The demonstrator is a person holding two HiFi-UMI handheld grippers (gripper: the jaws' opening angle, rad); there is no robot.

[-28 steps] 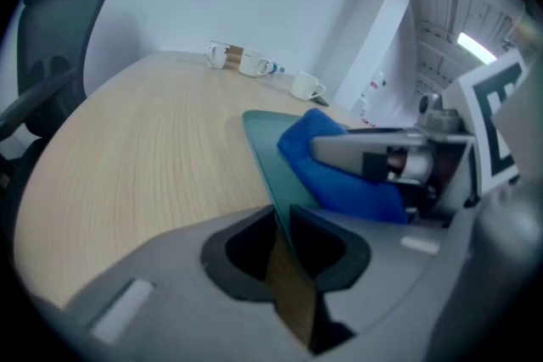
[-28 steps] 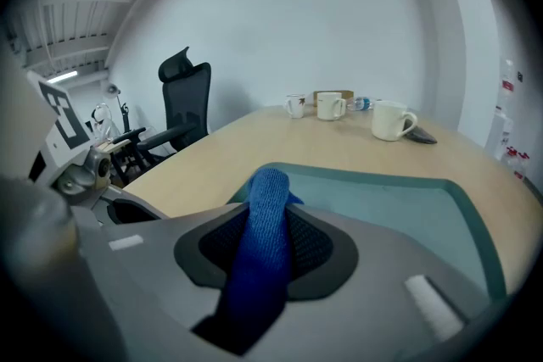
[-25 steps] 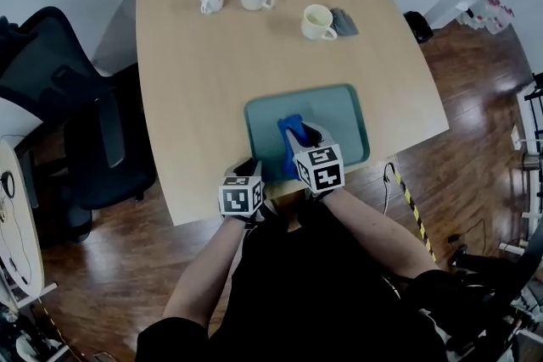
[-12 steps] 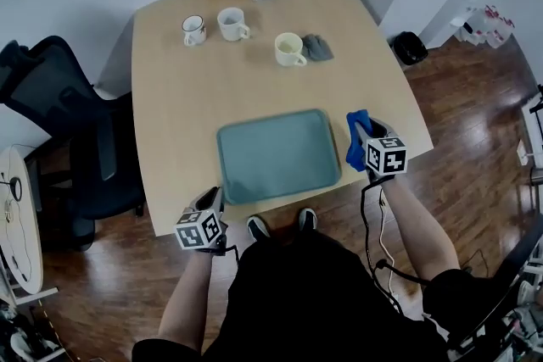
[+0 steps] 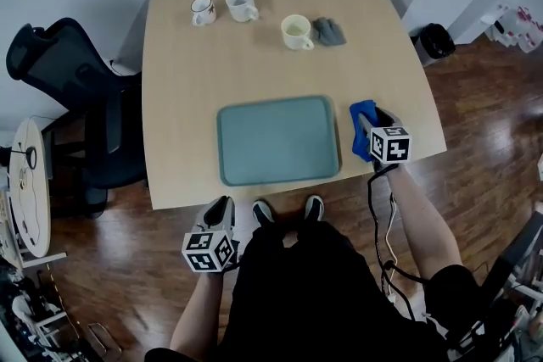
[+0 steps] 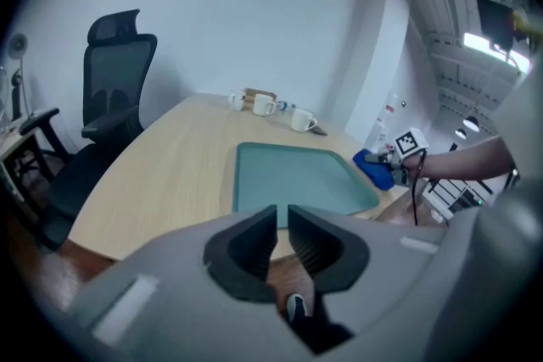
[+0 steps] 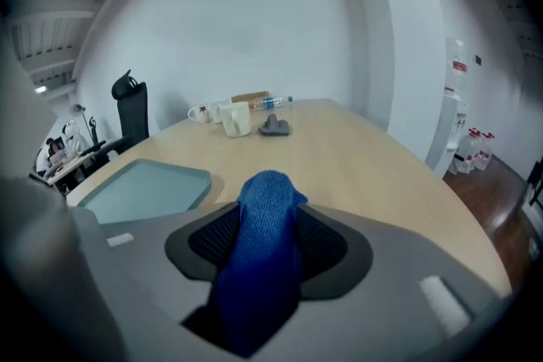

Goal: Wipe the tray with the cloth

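Right gripper (image 5: 367,124) over worktop (image 5: 254,55) beside tray (image 5: 277,140), jaws just been opening, blue cloth (image 5: 362,114) between them. Left gripper (image 5: 221,209) off worktop edge, jaws narrowly apart, empty.

Head view: overhead, facing steeply down, covers the whole surface (image 5: 187,80). Left gripper view: low, off the near edge, facing across the tray (image 6: 297,178). Right gripper view: close above the surface's right side. All three share the tray

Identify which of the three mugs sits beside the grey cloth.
The cream mug, rightmost of the three; the grey cloth lies just right of it.
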